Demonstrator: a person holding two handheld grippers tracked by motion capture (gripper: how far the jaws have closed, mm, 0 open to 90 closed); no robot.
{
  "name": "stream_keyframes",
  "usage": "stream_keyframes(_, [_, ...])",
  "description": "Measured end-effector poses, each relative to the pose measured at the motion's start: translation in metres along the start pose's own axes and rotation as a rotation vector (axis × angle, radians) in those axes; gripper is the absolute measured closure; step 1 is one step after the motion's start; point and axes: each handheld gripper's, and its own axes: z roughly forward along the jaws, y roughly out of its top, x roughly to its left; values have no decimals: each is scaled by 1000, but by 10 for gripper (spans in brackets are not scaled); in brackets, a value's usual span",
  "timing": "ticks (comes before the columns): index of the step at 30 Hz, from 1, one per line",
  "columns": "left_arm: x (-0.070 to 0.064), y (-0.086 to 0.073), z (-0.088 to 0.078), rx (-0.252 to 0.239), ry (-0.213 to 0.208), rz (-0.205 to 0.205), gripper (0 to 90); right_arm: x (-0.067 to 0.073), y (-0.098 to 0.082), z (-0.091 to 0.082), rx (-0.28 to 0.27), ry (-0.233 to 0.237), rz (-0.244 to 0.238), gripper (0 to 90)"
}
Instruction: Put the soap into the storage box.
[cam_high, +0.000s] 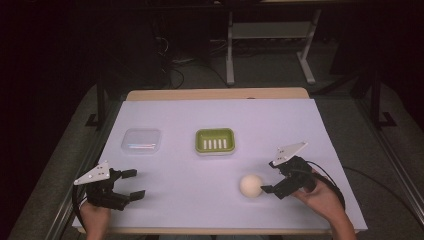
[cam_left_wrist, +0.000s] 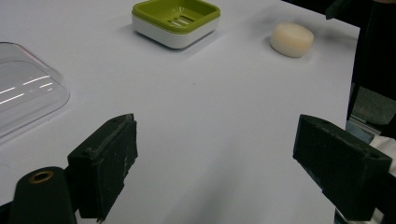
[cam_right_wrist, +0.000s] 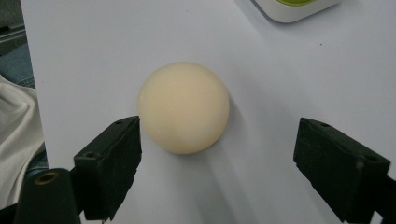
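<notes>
A round cream soap bar (cam_high: 251, 185) lies on the white table top near the front right. My right gripper (cam_high: 268, 176) stands open just to its right. In the right gripper view the soap bar (cam_right_wrist: 183, 107) sits partly between the jaws, close to the left-hand one, and my right gripper (cam_right_wrist: 217, 163) holds nothing. A green soap dish (cam_high: 215, 141) with a slotted floor rests at the table's middle. At the front left my left gripper (cam_high: 135, 183) is open and empty. From my left gripper (cam_left_wrist: 224, 158) the soap dish (cam_left_wrist: 176, 21) and soap bar (cam_left_wrist: 292, 39) lie far ahead.
A clear plastic lid (cam_high: 141, 140) lies left of the dish, also seen as the clear lid (cam_left_wrist: 23, 93) beside the left jaw. The table's front edge (cam_high: 220, 231) runs close under both hands. Metal stand legs (cam_high: 230, 55) are on the floor beyond the table.
</notes>
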Motion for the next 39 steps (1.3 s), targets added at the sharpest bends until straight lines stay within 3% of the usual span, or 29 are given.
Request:
stream_keyframes(6, [0, 0, 0, 0, 1, 0, 131, 0, 6, 3, 2, 0, -27, 144])
stream_keyframes(15, [0, 0, 0, 1, 1, 0, 131, -1, 12, 9, 2, 13, -18, 147])
stream_keyframes(39, [0, 1, 1, 4, -3, 1, 131, 4, 26, 32, 57, 44, -85, 142])
